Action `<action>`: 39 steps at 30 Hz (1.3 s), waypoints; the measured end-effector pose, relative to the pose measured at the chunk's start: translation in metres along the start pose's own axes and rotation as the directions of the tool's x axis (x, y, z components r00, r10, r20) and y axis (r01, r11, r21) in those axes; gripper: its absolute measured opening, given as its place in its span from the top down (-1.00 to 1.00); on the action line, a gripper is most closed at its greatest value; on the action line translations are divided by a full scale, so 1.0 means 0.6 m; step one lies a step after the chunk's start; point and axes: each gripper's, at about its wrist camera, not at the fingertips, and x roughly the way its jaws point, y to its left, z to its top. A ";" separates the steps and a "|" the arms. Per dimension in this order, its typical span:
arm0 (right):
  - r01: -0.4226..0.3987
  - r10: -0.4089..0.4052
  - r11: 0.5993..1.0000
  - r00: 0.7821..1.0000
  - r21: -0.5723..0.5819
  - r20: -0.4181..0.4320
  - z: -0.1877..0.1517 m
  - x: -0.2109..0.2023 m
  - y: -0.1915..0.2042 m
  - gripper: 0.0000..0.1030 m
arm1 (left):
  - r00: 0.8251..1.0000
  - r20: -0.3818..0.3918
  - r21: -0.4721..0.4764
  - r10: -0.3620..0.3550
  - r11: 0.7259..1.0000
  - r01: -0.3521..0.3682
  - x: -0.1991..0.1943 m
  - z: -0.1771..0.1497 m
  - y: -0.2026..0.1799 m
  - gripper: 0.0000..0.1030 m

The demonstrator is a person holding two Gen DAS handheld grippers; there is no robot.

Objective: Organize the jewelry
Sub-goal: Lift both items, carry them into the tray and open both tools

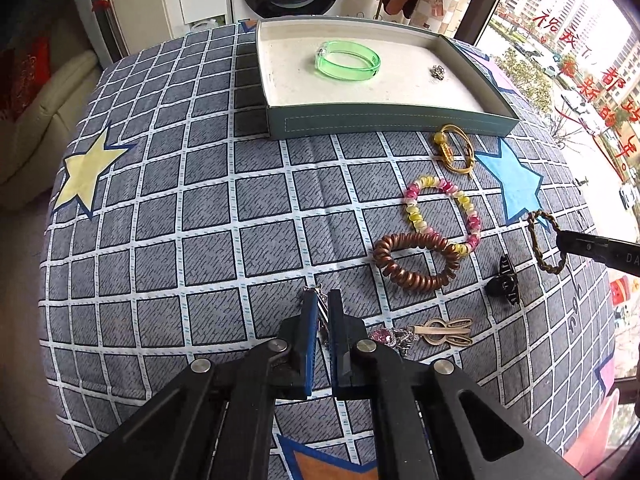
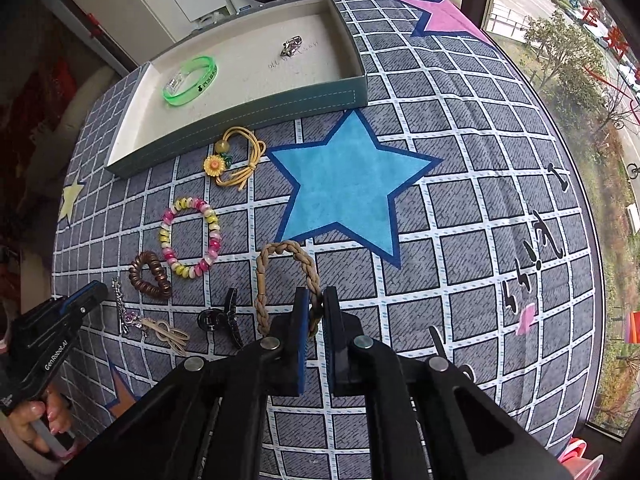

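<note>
Braided cord bracelet [image 2: 289, 284]: near right on the surface, its near side pinched in our right gripper [image 2: 316, 308]. Silver clip [image 1: 320, 304]: near centre, clamped by our left gripper [image 1: 323, 312]. Tray [image 1: 384, 118]: far. Risk: limp braid snagging, slipping free.

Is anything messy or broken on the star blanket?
Nothing looks broken or spilled. It is only unsorted: just the green bracelet and a small silver piece lie in the tray. The bead bracelet and brown coil tie overlap on the cloth.
</note>
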 end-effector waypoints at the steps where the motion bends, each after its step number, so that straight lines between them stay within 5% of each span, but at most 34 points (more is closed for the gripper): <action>1: -0.005 0.005 1.000 1.000 0.002 -0.001 0.008 -0.001 -0.001 0.85 | 1.000 -0.003 -0.004 0.007 1.000 -0.007 0.000 -0.001 0.000 0.65; 7: -0.030 0.030 1.000 0.999 0.009 -0.016 0.026 0.003 -0.001 0.85 | 0.998 -0.045 -0.122 0.040 0.991 -0.046 -0.005 -0.007 0.017 0.54; 8: -0.036 0.036 0.999 0.999 0.014 -0.019 0.015 0.010 0.001 0.85 | 0.998 -0.060 -0.149 0.036 0.988 -0.044 -0.004 -0.009 0.022 -0.02; 9: -0.043 0.043 0.999 0.999 0.018 -0.021 0.015 0.012 0.002 0.85 | 0.997 -0.061 -0.173 0.045 0.983 -0.055 -0.005 -0.012 0.026 -0.84; 10: -0.047 0.048 0.999 0.999 0.021 -0.022 0.017 0.013 0.002 0.85 | 0.996 -0.045 -0.191 0.076 0.978 -0.084 -0.008 -0.014 0.027 -1.00; 16: -0.061 0.062 0.998 0.998 0.019 -0.019 0.009 0.004 -0.009 0.85 | 0.981 -0.079 -0.200 0.179 0.961 -0.192 0.002 -0.020 0.037 -1.00; 20: -0.065 0.065 0.998 0.998 0.024 -0.018 0.008 0.002 -0.013 0.85 | 0.979 -0.111 -0.226 0.169 0.955 -0.190 0.018 -0.019 0.046 -0.98; 23: -0.066 0.067 0.997 0.998 0.026 -0.020 0.007 0.003 -0.013 0.85 | 0.974 -0.164 -0.196 0.159 0.962 -0.190 0.040 -0.019 0.034 -0.79; 28: -0.071 0.071 0.997 0.997 0.028 -0.019 0.008 0.001 -0.011 0.85 | 0.980 -0.145 -0.164 0.138 0.973 -0.161 0.034 -0.023 0.008 -0.36; 29: -0.071 0.071 0.997 0.997 0.027 -0.018 0.009 0.000 -0.011 0.85 | 0.981 -0.136 -0.143 0.136 0.977 -0.155 0.031 -0.021 -0.001 -0.06; 30: -0.071 0.072 0.997 0.997 0.027 -0.017 0.009 0.000 -0.010 0.85 | 0.983 -0.128 -0.113 0.133 0.983 -0.148 0.030 -0.018 -0.014 0.47; 32: -0.074 0.075 0.997 0.997 0.028 -0.015 0.010 -0.002 -0.010 0.85 | 0.982 -0.127 -0.078 0.137 0.986 -0.148 0.032 -0.016 -0.024 0.45; 39: -0.097 0.097 0.995 0.995 0.022 0.012 0.018 -0.021 -0.007 0.85 | 0.996 -0.087 -0.190 0.036 0.980 -0.052 0.005 -0.018 0.001 0.45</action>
